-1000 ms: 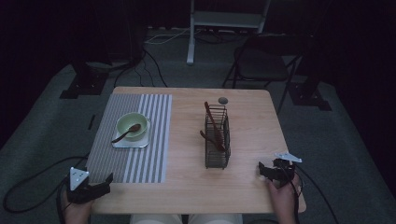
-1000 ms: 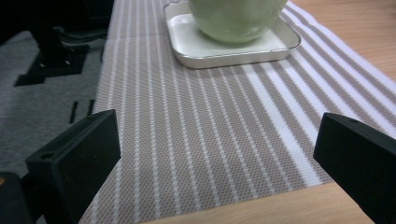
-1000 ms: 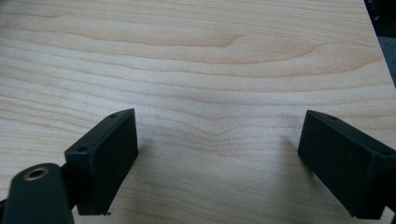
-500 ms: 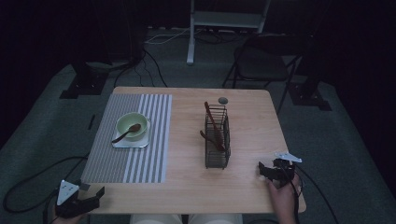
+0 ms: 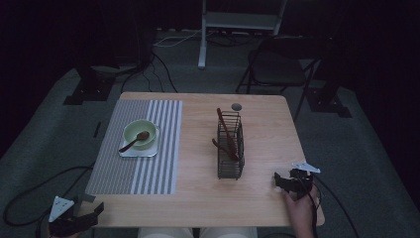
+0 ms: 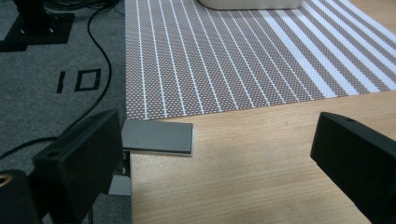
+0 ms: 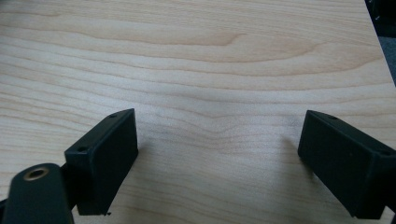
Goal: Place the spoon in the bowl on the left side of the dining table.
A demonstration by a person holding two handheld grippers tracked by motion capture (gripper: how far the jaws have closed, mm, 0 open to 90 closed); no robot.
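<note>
While both claws sit low in the high view, the nearest item to the left claw (image 5: 91,214) is a striped placemat (image 5: 133,168), grey-brown with white lines, lying flat on the left half of the wooden bench (image 5: 267,129); its stripes are thin at the left and broaden toward the right. On the mat, upper centre-left of the frame, a pale green bowl (image 5: 137,132) stands on a white square plate (image 5: 130,151) with a brown spoon (image 5: 132,142) resting in it. A black wire caddy (image 5: 230,158) stands at frame centre holding brown utensils (image 5: 226,132). Left claw: at the lower left corner of the frame, off the bench's near left corner, jaws wide apart, holding nothing. Right claw (image 5: 278,181): lower right of the frame, above bare wood, jaws wide apart, empty. The left gripper view adds the mat's woven dot texture (image 6: 243,56), a small grey card (image 6: 158,137) at the mat's near corner overhanging the bench edge, and carpet with black cable (image 6: 100,42) at upper left. The right gripper view (image 7: 217,158) shows plain wood grain between its spread jaws.
</note>
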